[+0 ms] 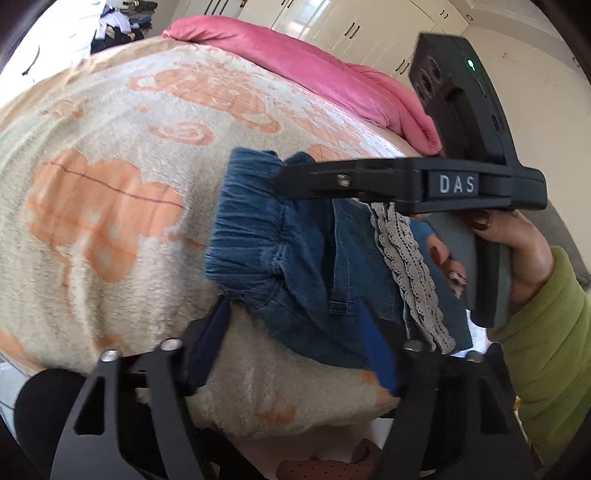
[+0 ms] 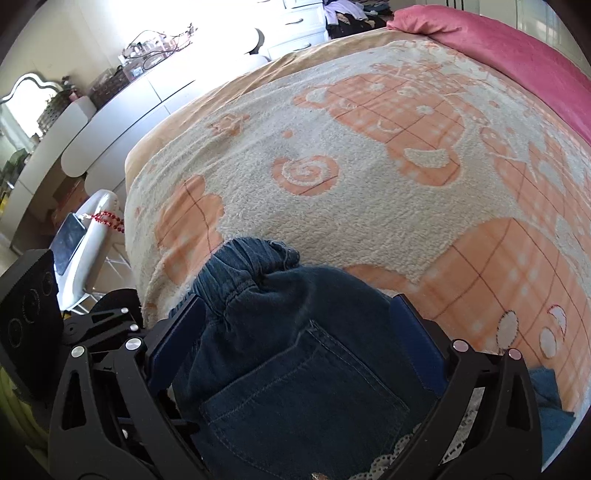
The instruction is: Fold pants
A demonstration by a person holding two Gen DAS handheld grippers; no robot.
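Blue denim pants (image 1: 295,251) lie folded near the front edge of the bed, elastic waistband away from me and grey lace trim (image 1: 406,266) on top. My left gripper (image 1: 291,306) is open low at the pants' near edge; one blue pad lies over the denim, the other over the blanket. My right gripper (image 1: 288,177) reaches across the waistband from the right, held by a hand (image 1: 524,251) in a green sleeve. In the right wrist view that right gripper (image 2: 295,299) is open wide, straddling the pants (image 2: 295,350) at the back pocket.
The bed carries a cream and orange fleece blanket (image 1: 110,147) with a pink cover (image 1: 314,66) along its far side. White wardrobes (image 1: 351,26) stand behind. A white dresser (image 2: 122,99) and a white stand with a phone (image 2: 85,236) sit left of the bed.
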